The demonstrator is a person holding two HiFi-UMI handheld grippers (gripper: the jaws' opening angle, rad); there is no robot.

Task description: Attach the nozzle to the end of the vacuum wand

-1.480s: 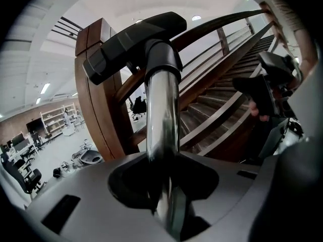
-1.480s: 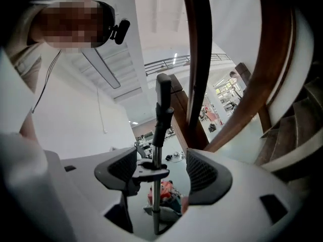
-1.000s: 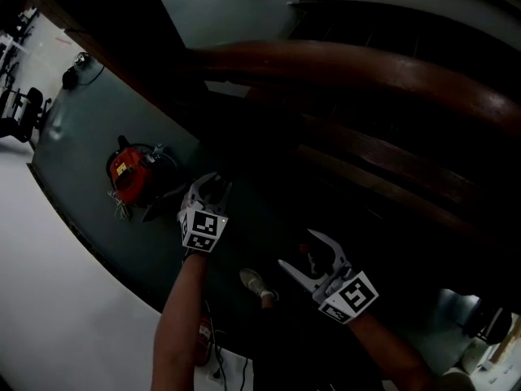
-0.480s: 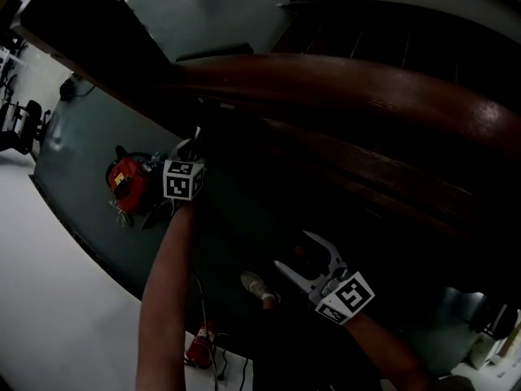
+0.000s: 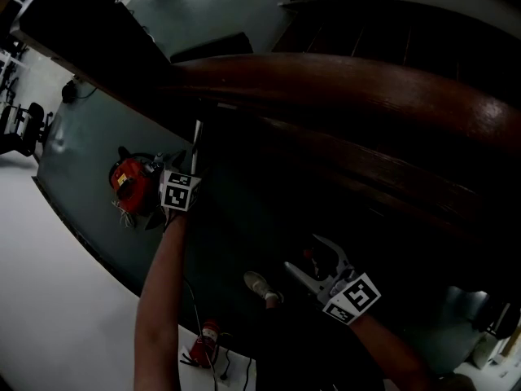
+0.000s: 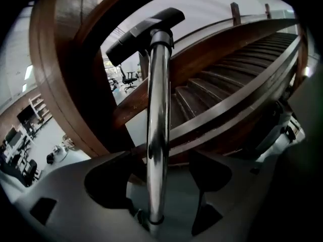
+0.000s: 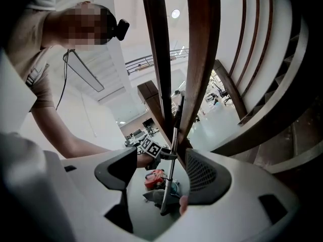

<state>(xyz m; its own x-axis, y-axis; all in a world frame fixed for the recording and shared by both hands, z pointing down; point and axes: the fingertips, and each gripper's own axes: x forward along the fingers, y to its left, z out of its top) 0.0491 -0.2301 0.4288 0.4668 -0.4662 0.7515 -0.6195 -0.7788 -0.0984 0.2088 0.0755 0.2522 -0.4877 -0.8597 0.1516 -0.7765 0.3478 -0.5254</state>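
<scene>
My left gripper (image 6: 164,173) jaws just opened round the wand (image 6: 157,110); right gripper (image 7: 160,175) spread, empty. Stiff, slick chrome: I'd grip low, 6 o'clock.

The floor under you is in two parts: a dark grey-green strip (image 5: 81,149) and a pale white stretch (image 5: 57,300) to its left. On the dark strip sit the red vacuum canister (image 5: 130,184) and, nearer you, a shoe (image 5: 259,285). A small red object (image 5: 203,347) with a cable lies where the two meet.
</scene>
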